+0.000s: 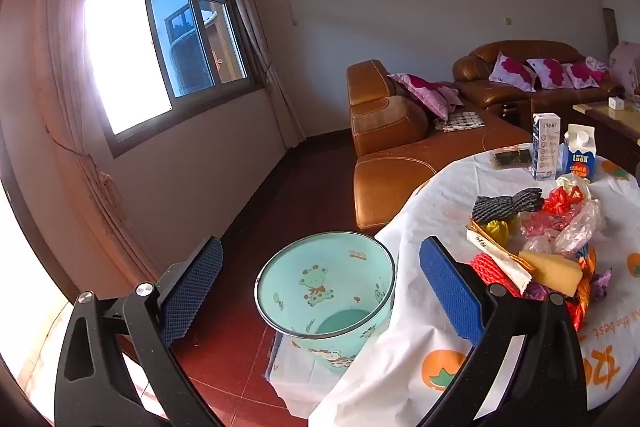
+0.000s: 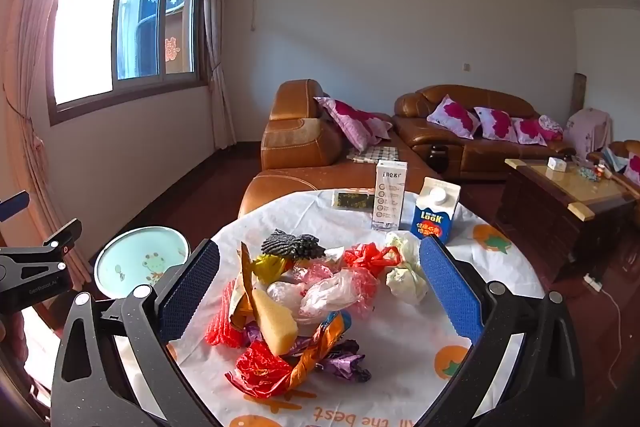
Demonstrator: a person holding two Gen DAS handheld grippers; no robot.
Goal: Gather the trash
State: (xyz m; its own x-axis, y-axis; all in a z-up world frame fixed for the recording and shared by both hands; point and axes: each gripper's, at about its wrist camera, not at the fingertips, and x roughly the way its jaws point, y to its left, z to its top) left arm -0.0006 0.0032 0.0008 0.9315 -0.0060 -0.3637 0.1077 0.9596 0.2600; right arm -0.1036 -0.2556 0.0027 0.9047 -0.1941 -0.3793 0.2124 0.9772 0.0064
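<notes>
**Trash heaped on surface, bin on floor**

Trash [image 2: 304, 307] lies in a mixed pile of wrappers, bags and foam net on the surface [image 2: 400, 343], with two cartons [image 2: 432, 211] upright behind it. Bin [image 1: 326, 291] stands on the floor beside the surface; nothing shows in its visible interior. Left gripper [image 1: 320, 287] and right gripper [image 2: 320, 291]: fingers wide apart, holding nothing.

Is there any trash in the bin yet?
No, the left wrist view looks into the bin and shows only its bare bottom; the trash pile is on the table.
</notes>
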